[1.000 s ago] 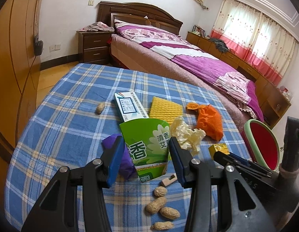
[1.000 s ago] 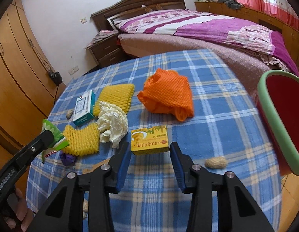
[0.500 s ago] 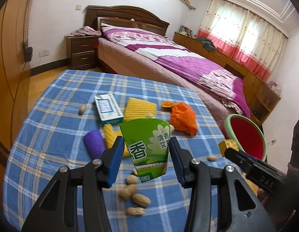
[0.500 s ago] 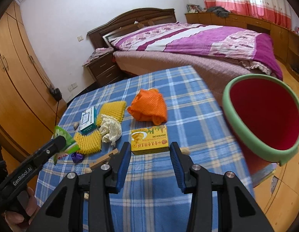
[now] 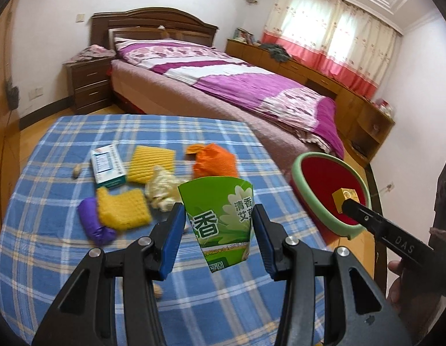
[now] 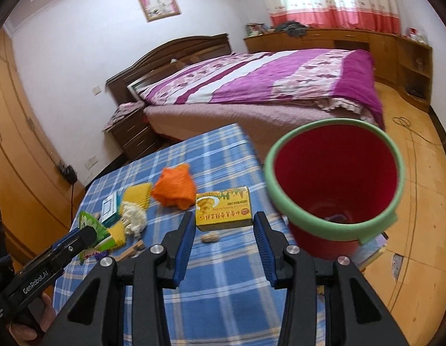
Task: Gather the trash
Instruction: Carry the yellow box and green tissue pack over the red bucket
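Two hand-held grippers each carry one piece of trash. The left hand-held gripper [image 5: 218, 232] is clamped on a green carton [image 5: 220, 216], held above the checked surface [image 5: 50, 178]. The right hand-held gripper [image 6: 224, 225] is clamped on a yellow box [image 6: 223, 207], with the red bin [image 6: 335, 173] just to its right. Ahead and left of both grippers, an orange net [image 5: 214, 163], yellow foam nets [image 5: 122, 210], a white-green box [image 5: 107, 167] and a purple wrapper [image 5: 94, 225] lie on the surface.

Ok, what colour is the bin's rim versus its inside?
The bin has a light green rim and a red inside, clearest in the right wrist view.
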The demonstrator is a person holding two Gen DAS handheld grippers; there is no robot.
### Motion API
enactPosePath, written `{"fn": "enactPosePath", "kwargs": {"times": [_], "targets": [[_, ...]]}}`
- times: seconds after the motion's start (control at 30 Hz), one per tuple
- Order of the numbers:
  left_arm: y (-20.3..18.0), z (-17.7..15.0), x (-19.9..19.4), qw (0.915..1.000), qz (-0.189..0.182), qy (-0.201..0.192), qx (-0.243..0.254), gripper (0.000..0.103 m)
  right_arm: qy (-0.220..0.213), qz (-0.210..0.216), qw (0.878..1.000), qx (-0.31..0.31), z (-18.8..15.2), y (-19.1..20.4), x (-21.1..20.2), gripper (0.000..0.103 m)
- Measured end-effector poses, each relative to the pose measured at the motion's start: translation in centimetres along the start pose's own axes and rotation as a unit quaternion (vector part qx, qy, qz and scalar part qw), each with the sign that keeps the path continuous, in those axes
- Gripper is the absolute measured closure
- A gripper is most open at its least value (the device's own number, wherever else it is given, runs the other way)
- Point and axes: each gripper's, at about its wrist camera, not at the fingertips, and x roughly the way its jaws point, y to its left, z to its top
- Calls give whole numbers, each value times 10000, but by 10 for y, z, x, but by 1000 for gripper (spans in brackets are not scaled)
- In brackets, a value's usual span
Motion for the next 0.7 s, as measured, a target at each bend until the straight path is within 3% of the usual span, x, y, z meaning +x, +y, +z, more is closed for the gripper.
{"fn": "enactPosePath", "kwargs": {"times": [0.7], "targets": [[-115,16,81,9916,-524,536,1055,54,-130,-523,9934,1014,9,-114,1,58]]}}
